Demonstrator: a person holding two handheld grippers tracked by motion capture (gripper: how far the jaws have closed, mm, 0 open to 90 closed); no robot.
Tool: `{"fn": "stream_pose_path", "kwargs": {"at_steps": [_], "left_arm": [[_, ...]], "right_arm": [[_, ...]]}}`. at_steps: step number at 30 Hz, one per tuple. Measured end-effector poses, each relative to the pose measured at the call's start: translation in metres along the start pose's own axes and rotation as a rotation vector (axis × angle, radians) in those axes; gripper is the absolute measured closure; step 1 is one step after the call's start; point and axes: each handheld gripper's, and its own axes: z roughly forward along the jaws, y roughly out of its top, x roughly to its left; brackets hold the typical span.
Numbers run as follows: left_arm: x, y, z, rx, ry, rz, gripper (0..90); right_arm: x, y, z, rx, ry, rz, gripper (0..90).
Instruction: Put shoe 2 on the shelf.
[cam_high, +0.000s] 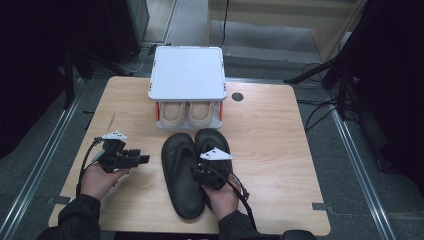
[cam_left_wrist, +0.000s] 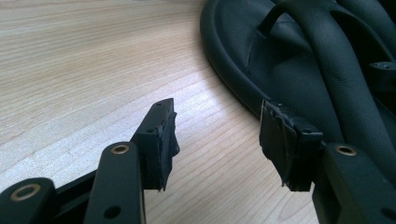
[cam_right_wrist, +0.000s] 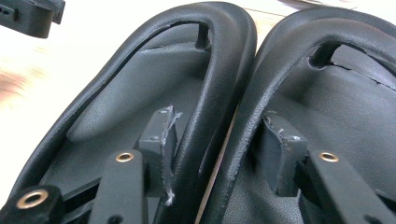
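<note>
Two black flip-flops lie side by side on the wooden table (cam_high: 280, 150): the left one (cam_high: 181, 175) and the right one (cam_high: 210, 139), toes pointing away from me. My right gripper (cam_high: 212, 149) sits over them. In the right gripper view its jaws (cam_right_wrist: 217, 140) straddle the two neighbouring straps, one pad against the left sandal's strap (cam_right_wrist: 205, 107), the other against the right sandal's strap (cam_right_wrist: 254, 107). My left gripper (cam_high: 144, 159) rests left of the sandals, open and empty (cam_left_wrist: 217, 135), pointing at the left sandal's edge (cam_left_wrist: 289, 60).
A white two-level shoe rack (cam_high: 187, 72) stands at the table's far middle, with a beige pair of shoes (cam_high: 189, 114) on its lower shelf. A round cable hole (cam_high: 237, 96) lies to the rack's right. Bare wood spreads on both sides of the sandals.
</note>
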Motion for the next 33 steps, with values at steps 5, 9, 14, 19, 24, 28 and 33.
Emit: {"fn": "stream_pose_path", "kwargs": {"at_steps": [5,9,14,19,24,28,33], "left_arm": [[0.002,0.000,0.001,0.000,0.001,-0.003,46.0],[0.000,0.000,0.001,-0.002,-0.009,-0.002,45.9],[0.001,0.001,0.002,0.009,-0.010,0.005,45.8],[0.001,0.001,0.002,0.006,-0.006,0.001,45.7],[0.001,0.001,0.002,0.002,-0.008,-0.005,45.5],[0.001,0.001,0.002,-0.003,-0.005,-0.007,44.6],[0.003,0.001,0.000,-0.010,-0.004,-0.012,43.6]], "right_arm": [[0.000,0.001,0.000,0.009,0.002,0.019,58.1],[-0.002,0.002,0.000,0.019,-0.004,0.024,63.8],[-0.005,0.003,-0.001,0.029,-0.002,0.033,66.4],[-0.006,0.003,-0.001,0.031,0.007,0.062,68.1],[-0.008,0.005,-0.002,0.039,-0.002,0.079,71.6],[-0.013,0.005,-0.004,0.048,0.005,0.097,73.3],[-0.017,0.006,-0.007,0.061,0.014,0.100,74.8]]}}
